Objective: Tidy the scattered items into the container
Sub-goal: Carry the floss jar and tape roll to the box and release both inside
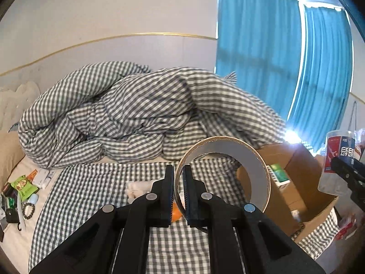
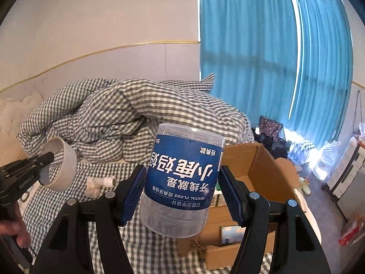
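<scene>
My left gripper [image 1: 179, 194] is shut on the rim of a roll of tape [image 1: 255, 171] and holds it above the checked bed sheet; the roll also shows in the right wrist view [image 2: 65, 159]. My right gripper [image 2: 182, 194] is shut on a clear dental floss jar [image 2: 180, 180] with a blue label, held upside down and tilted, just left of the open cardboard box [image 2: 273, 173]. The jar also shows at the right edge of the left wrist view [image 1: 337, 159], above the box [image 1: 303, 166]. Small boxes lie inside the box.
A crumpled checked duvet [image 1: 127, 111] fills the back of the bed. Several small items [image 1: 22, 189] lie at the bed's left edge. A white spool and wad [image 2: 100, 182] lie on the sheet. Blue curtains [image 2: 262, 57] hang at the right; bags and slippers on the floor.
</scene>
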`<state>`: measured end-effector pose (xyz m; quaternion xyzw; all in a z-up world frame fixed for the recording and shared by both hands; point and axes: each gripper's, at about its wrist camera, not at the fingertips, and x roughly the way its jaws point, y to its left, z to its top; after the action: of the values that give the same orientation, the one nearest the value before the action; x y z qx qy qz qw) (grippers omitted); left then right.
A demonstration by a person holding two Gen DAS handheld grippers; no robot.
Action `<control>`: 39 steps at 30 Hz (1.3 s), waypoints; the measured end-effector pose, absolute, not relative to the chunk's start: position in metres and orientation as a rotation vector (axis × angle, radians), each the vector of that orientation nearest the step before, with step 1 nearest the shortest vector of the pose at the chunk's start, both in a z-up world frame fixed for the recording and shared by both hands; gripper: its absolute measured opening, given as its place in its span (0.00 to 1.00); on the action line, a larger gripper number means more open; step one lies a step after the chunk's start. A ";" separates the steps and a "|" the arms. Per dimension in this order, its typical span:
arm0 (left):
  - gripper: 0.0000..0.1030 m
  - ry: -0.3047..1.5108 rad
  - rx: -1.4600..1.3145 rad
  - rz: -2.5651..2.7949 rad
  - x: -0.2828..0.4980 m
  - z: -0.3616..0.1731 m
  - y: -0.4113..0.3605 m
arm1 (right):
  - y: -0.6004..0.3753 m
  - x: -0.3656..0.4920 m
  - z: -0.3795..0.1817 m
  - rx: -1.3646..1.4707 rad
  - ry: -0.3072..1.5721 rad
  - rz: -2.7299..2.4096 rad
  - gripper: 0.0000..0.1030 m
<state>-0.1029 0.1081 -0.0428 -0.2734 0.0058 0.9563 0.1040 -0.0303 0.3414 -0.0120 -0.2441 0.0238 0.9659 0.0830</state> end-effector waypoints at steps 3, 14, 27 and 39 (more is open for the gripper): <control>0.07 0.029 -0.798 2.804 -0.101 -0.041 0.122 | 0.356 -0.033 -0.017 -0.738 0.067 2.853 0.63; 0.07 0.069 -0.819 2.737 -0.120 -0.050 0.176 | 0.435 -0.060 -0.044 -0.774 0.083 2.698 0.64; 0.07 0.114 -0.842 2.652 -0.131 -0.063 0.238 | 0.487 -0.052 -0.063 -0.716 0.089 2.627 0.87; 0.07 0.162 -0.817 2.551 -0.123 -0.064 0.299 | 0.515 -0.011 -0.052 -0.633 0.152 2.557 0.93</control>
<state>-0.1230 0.2990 -0.0637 -0.2965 0.0587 0.9257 0.2273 -0.0109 0.5153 -0.0519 -0.2325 0.0557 0.9386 0.2488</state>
